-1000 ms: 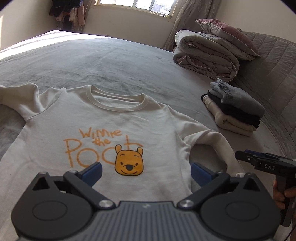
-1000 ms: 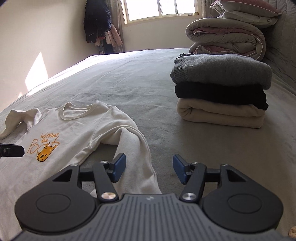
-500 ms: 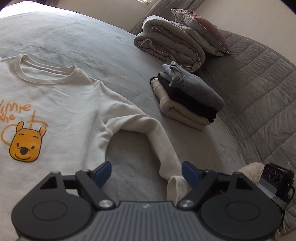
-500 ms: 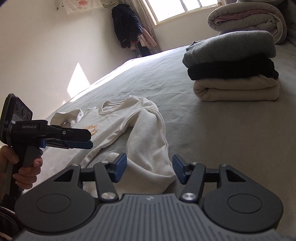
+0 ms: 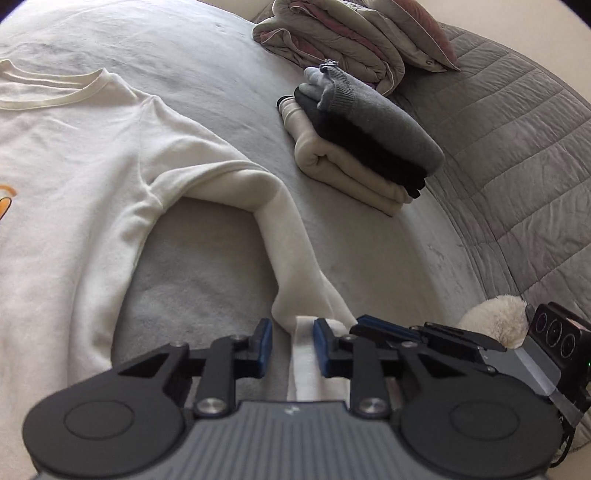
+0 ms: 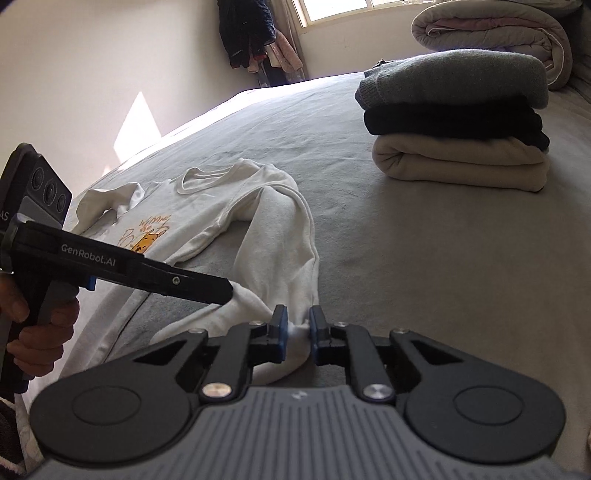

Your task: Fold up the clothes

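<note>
A cream sweatshirt (image 5: 74, 166) with an orange bear print (image 6: 147, 242) lies flat on the grey bed (image 5: 207, 48). Its right sleeve (image 5: 291, 240) bends down toward me. My left gripper (image 5: 293, 345) straddles the ribbed cuff (image 5: 303, 350); its jaws are closing, the right pad touches the cuff and a gap shows at the left pad. In the right wrist view the left gripper (image 6: 225, 291) has its tip at the sleeve end. My right gripper (image 6: 298, 332) is closing too, its blue pads pinching a fold of the sleeve (image 6: 280, 240) beside the cuff. It shows in the left view as the right gripper (image 5: 360, 325).
A stack of three folded garments (image 5: 362, 147) sits to the right of the sweatshirt, also seen as the stack (image 6: 454, 122). Folded quilts (image 5: 332, 37) and a quilted headboard (image 5: 517, 166) lie beyond. A person's hand (image 6: 33, 332) holds the left gripper's handle. Clothes (image 6: 247, 33) hang in the far corner.
My left gripper swung right from over the chest print to the sleeve cuff and narrowed its jaws around it. My right gripper dipped to the sleeve end and closed on the fabric.
</note>
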`<state>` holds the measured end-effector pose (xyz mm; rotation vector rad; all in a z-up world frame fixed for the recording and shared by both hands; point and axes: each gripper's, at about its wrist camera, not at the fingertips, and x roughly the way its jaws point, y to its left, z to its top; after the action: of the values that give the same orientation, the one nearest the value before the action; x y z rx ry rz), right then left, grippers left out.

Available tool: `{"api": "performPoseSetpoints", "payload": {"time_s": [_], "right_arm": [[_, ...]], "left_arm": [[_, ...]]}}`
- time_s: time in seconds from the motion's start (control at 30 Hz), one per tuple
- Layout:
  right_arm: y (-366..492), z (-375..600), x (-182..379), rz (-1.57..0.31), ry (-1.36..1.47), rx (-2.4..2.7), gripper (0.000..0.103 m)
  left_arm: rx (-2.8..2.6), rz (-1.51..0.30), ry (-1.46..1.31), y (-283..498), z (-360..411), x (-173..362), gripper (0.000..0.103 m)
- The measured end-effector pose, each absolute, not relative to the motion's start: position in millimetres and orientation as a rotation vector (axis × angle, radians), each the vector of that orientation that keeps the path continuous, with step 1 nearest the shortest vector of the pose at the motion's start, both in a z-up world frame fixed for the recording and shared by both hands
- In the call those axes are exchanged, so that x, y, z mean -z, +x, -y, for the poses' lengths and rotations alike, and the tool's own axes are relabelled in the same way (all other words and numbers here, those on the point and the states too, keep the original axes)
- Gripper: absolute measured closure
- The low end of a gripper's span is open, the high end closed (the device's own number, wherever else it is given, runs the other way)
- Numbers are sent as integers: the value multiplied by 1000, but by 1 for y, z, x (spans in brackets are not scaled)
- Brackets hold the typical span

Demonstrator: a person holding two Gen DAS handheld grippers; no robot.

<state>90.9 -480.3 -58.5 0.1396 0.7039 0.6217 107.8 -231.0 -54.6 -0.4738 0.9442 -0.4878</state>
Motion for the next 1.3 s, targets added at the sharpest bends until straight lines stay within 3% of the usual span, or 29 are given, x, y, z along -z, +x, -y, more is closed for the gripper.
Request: {"api": "performPoseSetpoints", "payload": {"time_s": [0.1,0.47,0.6,0.63,1.0,1.3], "right_arm": [[89,492,45,-624,231,-605,91],[76,516,14,-400,449,-722,91],[83,513,17,-436,444,-722,91],[82,510,18,-450,424,-732,91],[67,459,35,-571,75,-856,91],[45,414,52,-792,-85,-840,90]], "left_arm": [[509,-936,-542,111,233,60,86],[647,-843,-743,128,277,62,87],[583,-889,-690,121,268,65,61],[571,-893,-686,118,260,66,58],[409,-792,-536,90,176,36,51],[452,-797,-419,68,169,14,46]]}}
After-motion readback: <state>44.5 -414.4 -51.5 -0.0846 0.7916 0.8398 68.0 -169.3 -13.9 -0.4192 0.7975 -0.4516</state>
